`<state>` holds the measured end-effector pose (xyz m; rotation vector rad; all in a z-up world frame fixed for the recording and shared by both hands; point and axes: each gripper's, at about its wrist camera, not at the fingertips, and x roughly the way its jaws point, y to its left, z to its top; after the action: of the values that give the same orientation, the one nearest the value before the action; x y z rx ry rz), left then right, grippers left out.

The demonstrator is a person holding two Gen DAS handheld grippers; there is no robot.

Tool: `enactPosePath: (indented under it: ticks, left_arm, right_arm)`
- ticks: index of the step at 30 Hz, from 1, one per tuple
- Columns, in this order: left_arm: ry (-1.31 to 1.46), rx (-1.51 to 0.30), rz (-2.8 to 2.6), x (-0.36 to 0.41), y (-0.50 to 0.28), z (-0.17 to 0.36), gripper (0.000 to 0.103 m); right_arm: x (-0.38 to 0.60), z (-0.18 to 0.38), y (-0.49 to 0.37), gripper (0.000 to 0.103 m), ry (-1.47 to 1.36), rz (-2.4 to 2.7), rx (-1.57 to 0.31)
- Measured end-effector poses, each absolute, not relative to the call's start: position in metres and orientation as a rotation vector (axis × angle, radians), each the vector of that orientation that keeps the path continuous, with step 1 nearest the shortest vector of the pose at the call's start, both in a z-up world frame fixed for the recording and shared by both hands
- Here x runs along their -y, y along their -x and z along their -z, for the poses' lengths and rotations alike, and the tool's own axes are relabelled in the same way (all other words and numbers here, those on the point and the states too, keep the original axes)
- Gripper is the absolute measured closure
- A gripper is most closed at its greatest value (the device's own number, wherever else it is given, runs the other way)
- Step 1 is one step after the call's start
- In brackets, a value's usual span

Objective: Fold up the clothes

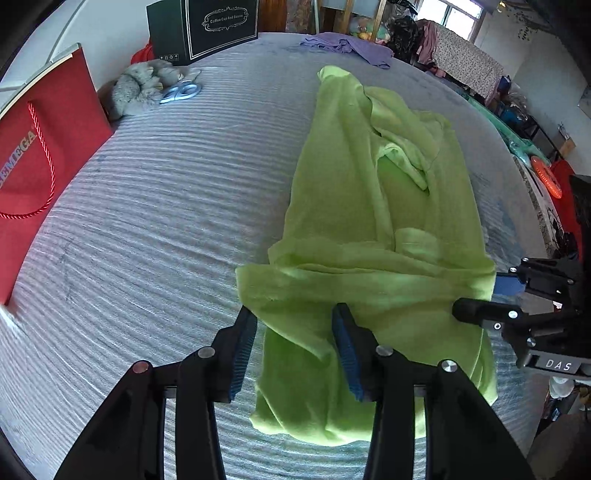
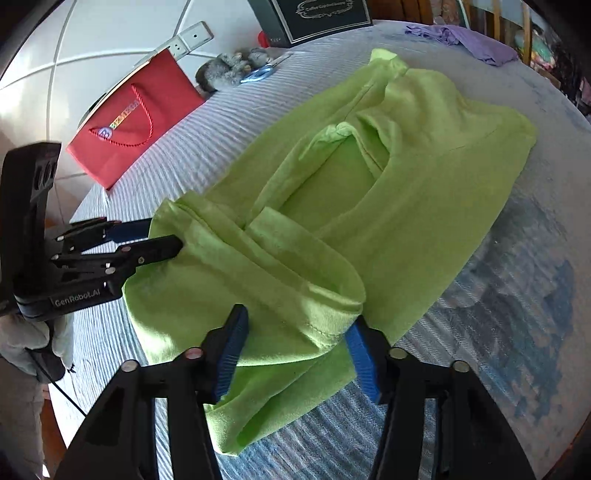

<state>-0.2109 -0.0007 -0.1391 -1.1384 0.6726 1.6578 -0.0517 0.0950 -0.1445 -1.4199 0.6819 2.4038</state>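
A lime-green garment (image 1: 369,221) lies partly folded on the striped grey bed cover (image 1: 166,221); it also shows in the right wrist view (image 2: 406,177). My left gripper (image 1: 295,332) is open, its blue-padded jaws astride the garment's near left edge. My right gripper (image 2: 295,332) is open, its jaws astride a folded cuff-like end. In the left wrist view my right gripper (image 1: 480,299) reaches the garment's right edge. In the right wrist view my left gripper (image 2: 162,236) touches the garment's left edge.
A red gift bag (image 1: 40,158) stands at the left edge of the bed. A black box (image 1: 207,29), a grey plush toy (image 1: 140,86) and scissors (image 1: 181,92) lie at the far left. A purple cloth (image 1: 347,46) lies at the far edge. Furniture and clutter stand right.
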Motion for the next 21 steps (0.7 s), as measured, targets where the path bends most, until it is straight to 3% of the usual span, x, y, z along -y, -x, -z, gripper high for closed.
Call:
enactPosePath:
  ticks: [1,3,13,21]
  left_arm:
    - [1.147,-0.675,-1.661,-0.001,0.211,0.139,0.096]
    - [1.156,-0.683,-1.67,-0.004,0.21,0.138,0.098]
    - [1.028,-0.694,-1.744,-0.031,0.202,0.087,0.098]
    - [0.939,-0.727,-1.772,-0.128,0.212,0.06,0.098]
  right_arm:
    - [-0.094,0.144,0.052,0.091,1.426,-2.412,-0.661]
    - [-0.096,0.143,0.053,0.097,1.432,-2.432,-0.684]
    - [-0.132,0.101,0.033,0.098,1.269,-2.527,-0.79]
    - [-0.207,0.078,0.037,0.098,1.159,-2.544,-0.78]
